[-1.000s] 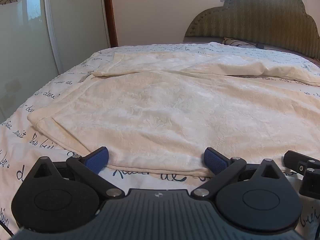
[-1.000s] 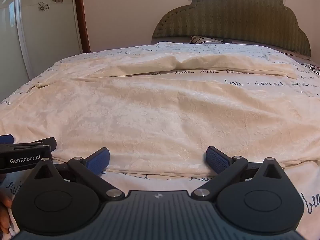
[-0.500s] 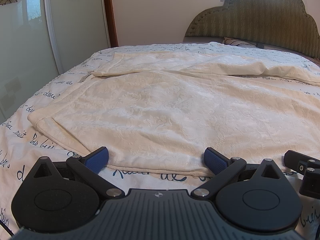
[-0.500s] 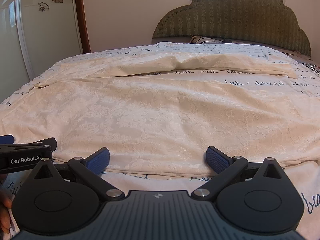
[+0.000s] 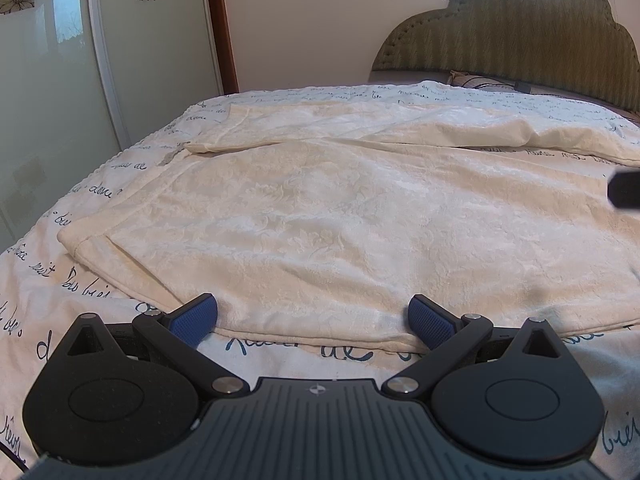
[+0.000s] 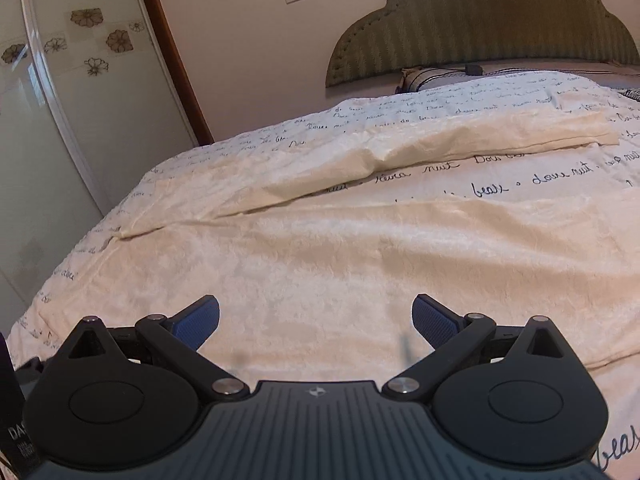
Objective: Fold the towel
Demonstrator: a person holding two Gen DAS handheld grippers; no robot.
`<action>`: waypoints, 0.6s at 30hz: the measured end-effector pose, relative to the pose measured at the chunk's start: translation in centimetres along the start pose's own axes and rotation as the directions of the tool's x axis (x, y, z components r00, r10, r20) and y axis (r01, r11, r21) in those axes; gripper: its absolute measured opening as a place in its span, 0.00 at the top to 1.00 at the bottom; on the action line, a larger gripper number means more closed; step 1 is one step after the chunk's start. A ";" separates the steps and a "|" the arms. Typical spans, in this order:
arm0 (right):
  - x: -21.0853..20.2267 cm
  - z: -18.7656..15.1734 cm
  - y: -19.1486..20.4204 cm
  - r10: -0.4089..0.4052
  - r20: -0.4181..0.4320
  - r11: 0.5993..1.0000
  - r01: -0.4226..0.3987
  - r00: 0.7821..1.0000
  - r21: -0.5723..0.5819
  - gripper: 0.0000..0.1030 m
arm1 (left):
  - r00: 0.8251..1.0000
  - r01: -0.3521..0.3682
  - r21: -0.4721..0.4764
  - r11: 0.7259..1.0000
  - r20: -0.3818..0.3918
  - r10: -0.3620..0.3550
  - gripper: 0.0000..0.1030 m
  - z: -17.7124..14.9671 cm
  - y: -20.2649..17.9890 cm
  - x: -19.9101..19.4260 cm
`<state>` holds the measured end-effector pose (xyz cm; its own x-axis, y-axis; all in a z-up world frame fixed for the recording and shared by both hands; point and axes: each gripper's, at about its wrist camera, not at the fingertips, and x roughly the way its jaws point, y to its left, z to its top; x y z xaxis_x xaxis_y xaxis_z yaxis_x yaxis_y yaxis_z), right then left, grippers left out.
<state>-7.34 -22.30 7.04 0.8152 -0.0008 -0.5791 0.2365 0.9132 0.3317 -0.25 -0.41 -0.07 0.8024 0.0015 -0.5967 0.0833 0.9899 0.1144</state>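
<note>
Left gripper (image 5: pixel 313 316): jaws spread wide, nothing between the blue pads; it sits low at the towel's near hem, which runs across just ahead of the fingertips.
Right gripper (image 6: pixel 316 318): also wide open and empty, tilted, out over the cloth itself with the fabric passing under its fingers.
Key relation: the towel (image 5: pixel 360 216) lies straight ahead of both grippers, its long axis running left to right across the bed; the left one is nearer the hem and the near-left corner (image 5: pixel 74 236) (likely the first edge to pinch).
Towel look: cream, embossed with a floral pattern, spread mostly flat, its far part bunched into a long ridge.
Towel place: on the bed cover (image 5: pixel 52 280), white with blue handwriting print, short of the green headboard (image 6: pixel 480 20).
</note>
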 end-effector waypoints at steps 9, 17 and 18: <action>-1.7 3.2 2.1 0.045 0.080 0.985 -0.031 0.996 -0.168 0.00 | 1.000 -0.007 0.011 1.000 -0.010 0.007 0.00 0.2 0.5 0.2; -0.6 3.6 2.0 0.025 0.087 0.980 -0.008 0.996 -0.197 0.00 | 1.000 -0.007 0.011 1.000 -0.011 0.008 0.00 0.2 0.5 0.2; -0.2 3.9 2.0 0.036 0.072 0.985 -0.023 0.997 -0.172 0.00 | 1.000 -0.008 0.012 1.000 -0.010 0.008 0.00 0.2 0.5 0.2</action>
<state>-5.02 -22.02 10.73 0.8593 0.0028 -0.5115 0.1233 0.9694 0.2125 0.07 0.02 0.02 0.7969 0.0107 -0.6041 0.0840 0.9882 0.1283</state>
